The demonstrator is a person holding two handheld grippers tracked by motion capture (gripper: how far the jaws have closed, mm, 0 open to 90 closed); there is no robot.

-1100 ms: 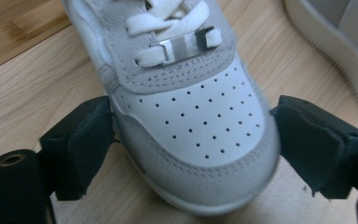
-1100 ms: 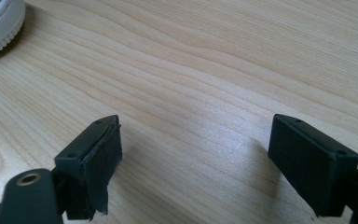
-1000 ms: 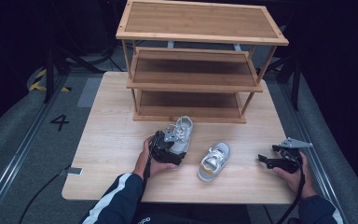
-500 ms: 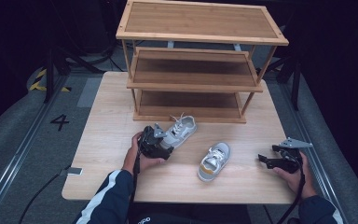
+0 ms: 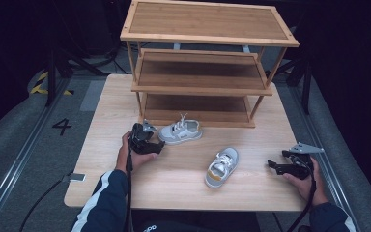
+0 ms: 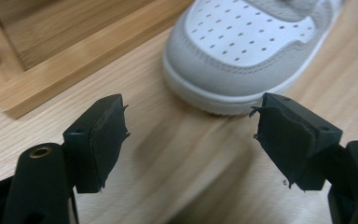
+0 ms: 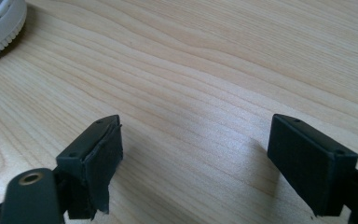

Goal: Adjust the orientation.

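Note:
Two small grey-and-white sneakers lie on the wooden table (image 5: 111, 111). One sneaker (image 5: 179, 132) rests in front of the rack's bottom shelf; its toe (image 6: 242, 56) sits just beyond my left gripper (image 6: 189, 135), which is open with nothing between its jaws. In the high view the left gripper (image 5: 160, 143) is at that shoe's left end. The second sneaker (image 5: 222, 166) lies nearer the front edge, toe toward the person. My right gripper (image 5: 273, 166) rests open on the table to its right, and its own view shows that shoe's sole edge (image 7: 0, 28) at the far left.
A three-tier bamboo shoe rack (image 5: 207, 53) stands at the back of the table, its shelves bare. Its bottom board (image 6: 70, 51) is close to the left gripper. A dark floor with rails and a "4" mark (image 5: 62, 126) lies to the left.
The left gripper has slid the rear sneaker leftward and turned it to lie along the rack's front, then let it go and opened. The right gripper and the front sneaker stayed put.

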